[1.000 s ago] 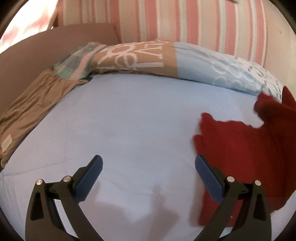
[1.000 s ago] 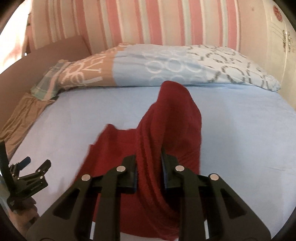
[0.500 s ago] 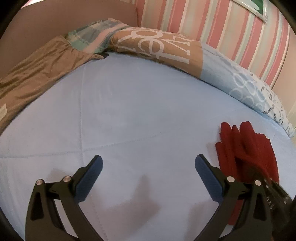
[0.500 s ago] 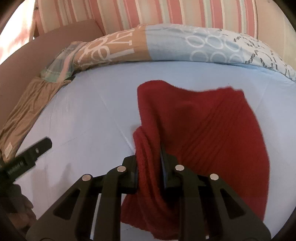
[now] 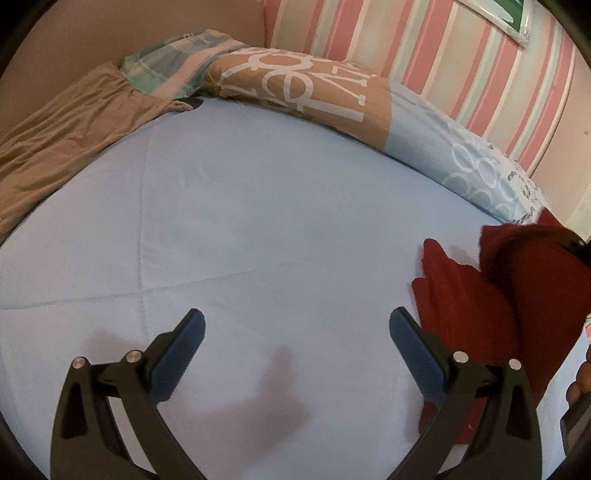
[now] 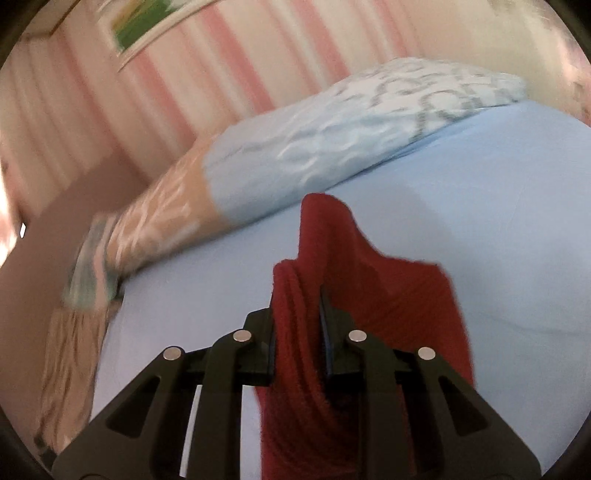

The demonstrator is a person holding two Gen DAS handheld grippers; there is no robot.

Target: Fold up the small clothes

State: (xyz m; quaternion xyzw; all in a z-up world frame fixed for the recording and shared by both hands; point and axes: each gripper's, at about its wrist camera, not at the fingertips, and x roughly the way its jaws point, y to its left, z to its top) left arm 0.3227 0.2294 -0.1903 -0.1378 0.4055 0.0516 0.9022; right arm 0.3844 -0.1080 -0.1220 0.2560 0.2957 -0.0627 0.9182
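A bedroom in a home — most of both views is a bed point(image 5: 258, 221) under a smooth pale-blue sheet. A long patchwork pillow point(image 5: 306, 92), tan with white lettering and light blue with ring patterns, lies along its far edge. Behind it the wall point(image 5: 461, 70) carries pink, cream and pale-green vertical stripes, with a framed picture point(image 6: 155, 26) hung high. A tan cloth point(image 5: 62, 136) drapes the bed's side — plainly domestic furnishings.

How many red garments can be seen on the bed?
1. The red knitted garment is clamped in the right gripper, partly lifted off the light blue sheet, right of the open left gripper. Folds may hide another.
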